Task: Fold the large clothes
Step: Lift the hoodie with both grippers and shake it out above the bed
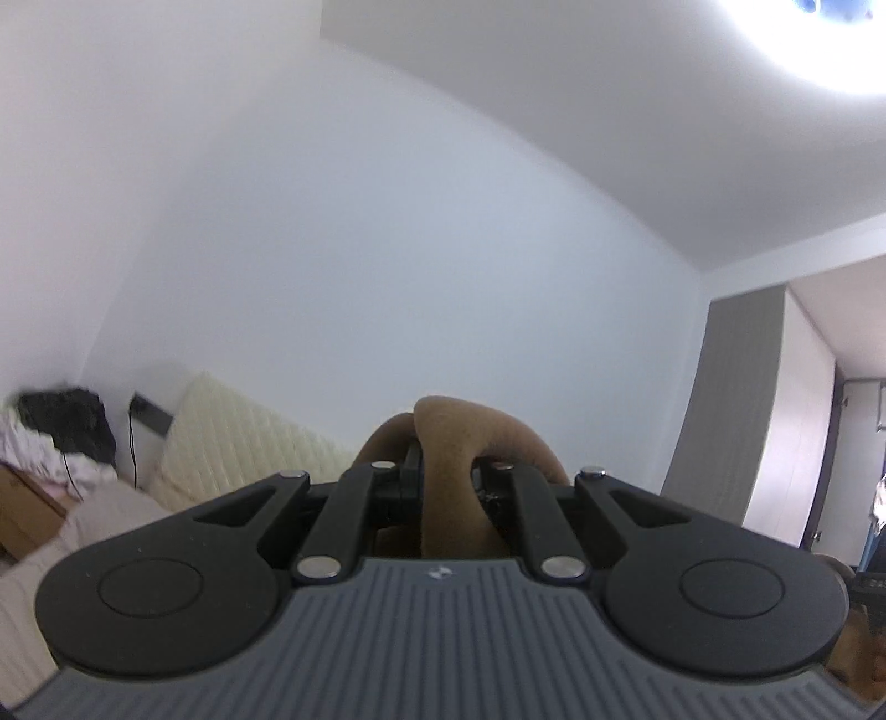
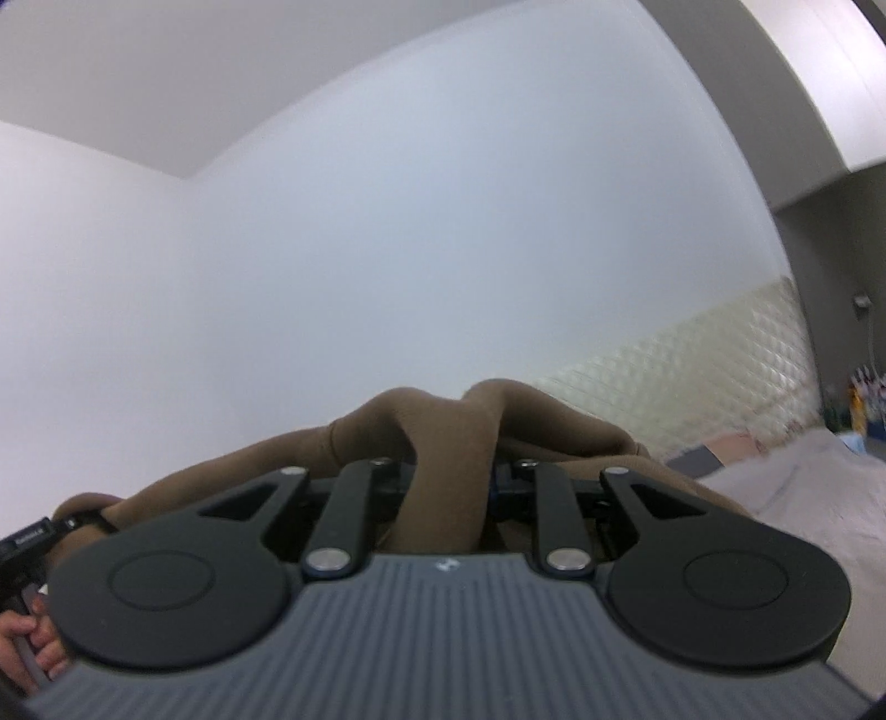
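A: Left wrist view, item one: left gripper [image 1: 443, 471] is pinching a bunched fold of the brown garment [image 1: 448, 443], raised above the bed [image 1: 99, 515].

B: Item two: right gripper [image 2: 451, 471] is clamping the same brown garment [image 2: 443, 426], lifted before the headboard [image 2: 692, 360].

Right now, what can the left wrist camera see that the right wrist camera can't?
Only the left wrist view shows a black bag on a messy pile, a dark cable on the wall, the bright ceiling light and a grey wardrobe.

Only the right wrist view shows a hand at the bottom left and colourful small things far right.

Both show tongs, left and right, shut on the brown garment, plus the cream quilted headboard.
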Motion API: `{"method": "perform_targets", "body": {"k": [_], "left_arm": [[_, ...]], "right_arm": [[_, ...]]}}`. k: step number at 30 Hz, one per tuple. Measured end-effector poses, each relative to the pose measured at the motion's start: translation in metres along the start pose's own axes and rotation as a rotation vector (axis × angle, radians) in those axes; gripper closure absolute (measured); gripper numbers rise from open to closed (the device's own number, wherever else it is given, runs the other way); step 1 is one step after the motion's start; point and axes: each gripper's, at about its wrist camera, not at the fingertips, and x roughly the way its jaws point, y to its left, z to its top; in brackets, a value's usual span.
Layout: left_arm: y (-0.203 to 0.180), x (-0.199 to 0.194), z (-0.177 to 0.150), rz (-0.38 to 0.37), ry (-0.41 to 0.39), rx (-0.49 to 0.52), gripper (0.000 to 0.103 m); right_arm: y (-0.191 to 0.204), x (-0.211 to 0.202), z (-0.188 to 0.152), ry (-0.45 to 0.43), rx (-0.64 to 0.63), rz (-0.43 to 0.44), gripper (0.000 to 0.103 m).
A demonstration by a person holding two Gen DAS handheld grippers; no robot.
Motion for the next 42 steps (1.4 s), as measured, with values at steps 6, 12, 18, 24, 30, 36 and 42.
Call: {"method": "perform_targets", "body": {"k": [6,12,18,24,30,36,42], "left_arm": [[0.022,-0.079,0.045,0.002,-0.015,-0.002,0.092],[0.082,-0.083,0.017,0.126,0.107,-0.012,0.092],[0.167,-0.017,-0.045,0.282,0.224,-0.033,0.092],[0.280,0.110,-0.134,0.439,0.354,-0.080,0.091],[0.440,0.247,-0.240,0.588,0.519,-0.135,0.091],[0.547,0.334,-0.317,0.725,0.663,-0.137,0.091],[0.603,0.358,-0.360,0.779,0.777,-0.206,0.091]], "right_arm": [[0.040,0.008,0.024,0.105,-0.037,0.075,0.081],[0.050,0.101,-0.019,0.282,-0.081,0.070,0.081],[0.038,0.241,-0.098,0.395,-0.051,0.046,0.081],[0.037,0.394,-0.199,0.547,-0.024,0.008,0.080],[0.027,0.532,-0.332,0.770,-0.003,-0.057,0.080],[0.026,0.598,-0.416,0.866,0.024,-0.048,0.080],[0.030,0.647,-0.450,0.981,-0.016,-0.061,0.080]]}}
